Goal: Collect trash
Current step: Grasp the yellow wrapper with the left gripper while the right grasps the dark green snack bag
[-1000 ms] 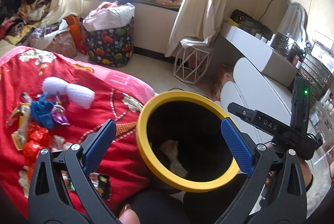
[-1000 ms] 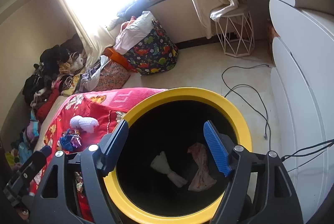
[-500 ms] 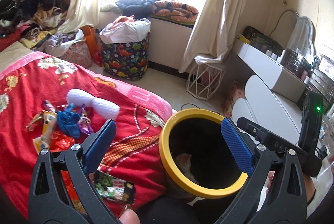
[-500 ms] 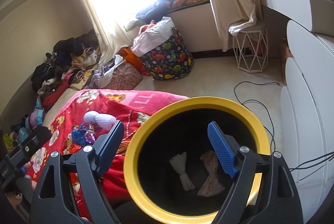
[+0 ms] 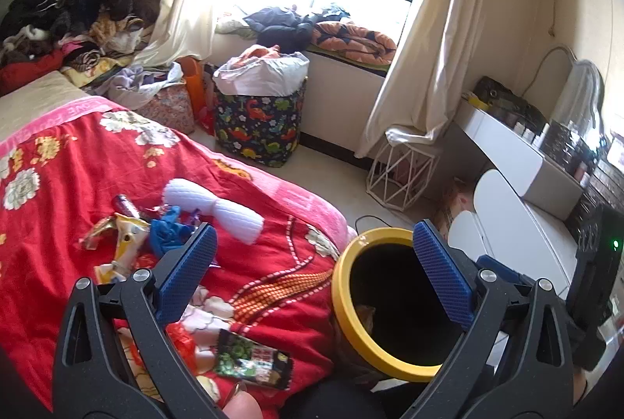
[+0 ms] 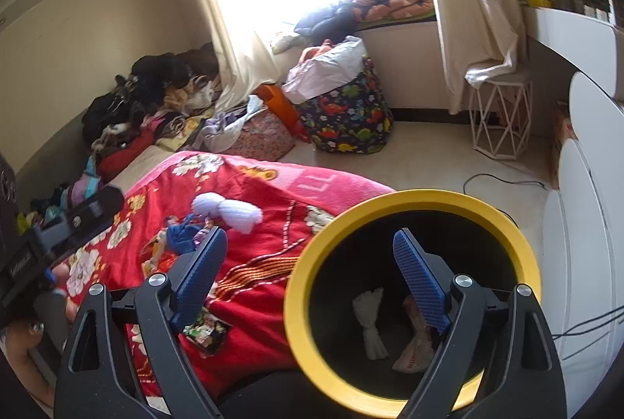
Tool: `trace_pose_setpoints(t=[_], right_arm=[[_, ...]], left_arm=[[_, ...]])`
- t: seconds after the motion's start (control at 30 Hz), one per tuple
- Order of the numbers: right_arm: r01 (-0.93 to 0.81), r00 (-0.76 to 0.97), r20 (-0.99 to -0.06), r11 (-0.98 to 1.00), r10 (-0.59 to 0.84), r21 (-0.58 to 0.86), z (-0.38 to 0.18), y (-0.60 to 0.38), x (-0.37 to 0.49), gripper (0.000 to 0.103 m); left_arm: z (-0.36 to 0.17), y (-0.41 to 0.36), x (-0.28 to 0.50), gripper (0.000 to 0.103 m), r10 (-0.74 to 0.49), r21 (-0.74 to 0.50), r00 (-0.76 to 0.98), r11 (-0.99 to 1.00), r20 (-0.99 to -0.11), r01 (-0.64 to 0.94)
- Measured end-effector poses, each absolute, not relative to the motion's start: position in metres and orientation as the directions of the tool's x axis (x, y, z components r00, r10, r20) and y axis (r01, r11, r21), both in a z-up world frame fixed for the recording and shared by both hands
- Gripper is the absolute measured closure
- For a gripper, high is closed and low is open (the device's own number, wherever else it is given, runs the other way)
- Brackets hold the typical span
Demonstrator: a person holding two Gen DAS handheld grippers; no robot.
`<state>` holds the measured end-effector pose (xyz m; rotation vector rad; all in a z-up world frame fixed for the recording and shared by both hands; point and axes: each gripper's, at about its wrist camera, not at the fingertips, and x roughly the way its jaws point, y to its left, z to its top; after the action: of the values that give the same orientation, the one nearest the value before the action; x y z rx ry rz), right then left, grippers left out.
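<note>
Item: yellow-rimmed black bin (image 6: 413, 200), standing at the edge of the bed beside the red floral blanket (image 5: 78, 185). Contents visible from the right wrist view: a twisted white paper (image 6: 370, 321) and a crumpled tan wrapper (image 6: 415, 348) on the bottom.

Left gripper (image 5: 312, 278): jaws wide apart, empty, above the blanket edge and bin rim.
Right gripper (image 6: 312, 282): jaws wide apart, empty, one finger over the bin mouth.

Outstanding trash, on the blanket:
- green printed snack packet (image 5: 253, 360), nearest the jaws; thin, light, likely slippery foil; best pinched at an edge.
- white foam sleeve (image 5: 214, 210); soft, compressible; take at its narrow waist.
- blue crumpled wad (image 5: 167, 235) and loose candy wrappers (image 5: 117, 235); featherweight, prone to slipping free.
</note>
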<state>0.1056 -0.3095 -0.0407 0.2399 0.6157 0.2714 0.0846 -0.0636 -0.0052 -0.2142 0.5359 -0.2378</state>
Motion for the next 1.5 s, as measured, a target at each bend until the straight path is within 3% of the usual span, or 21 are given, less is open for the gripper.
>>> trace_pose_setpoints(t=[0.6,0.9,1.27,1.5], right_arm=[[-0.345,0.737,-0.541,0.914,0.406,0.215,-0.037,-0.239,0.097,0.016],[-0.451,0.659,-0.6,0.877,0.453,0.166,-0.052,-0.201,0.094,0.016],[-0.558,0.557,-0.711,0.828,0.429,0.063,-0.089,-0.159,0.095,0.016],[-0.598,0.498,-0.78,0.802,0.38,0.009,-0.114,-0.141,0.105,0.016]], left_arm=[[-0.001,-0.009,0.083,0.01,-0.199,-0.296,0.867,0.953,-0.456,0.063],[-0.002,0.023,0.086,0.011,-0.139,-0.299,0.873,0.954,-0.467,-0.008],[-0.024,0.063,0.092,0.01,-0.056,-0.275,0.842,0.955,-0.537,-0.111],[-0.055,0.08,0.107,0.01,-0.038,-0.252,0.764,0.954,-0.643,-0.164]])
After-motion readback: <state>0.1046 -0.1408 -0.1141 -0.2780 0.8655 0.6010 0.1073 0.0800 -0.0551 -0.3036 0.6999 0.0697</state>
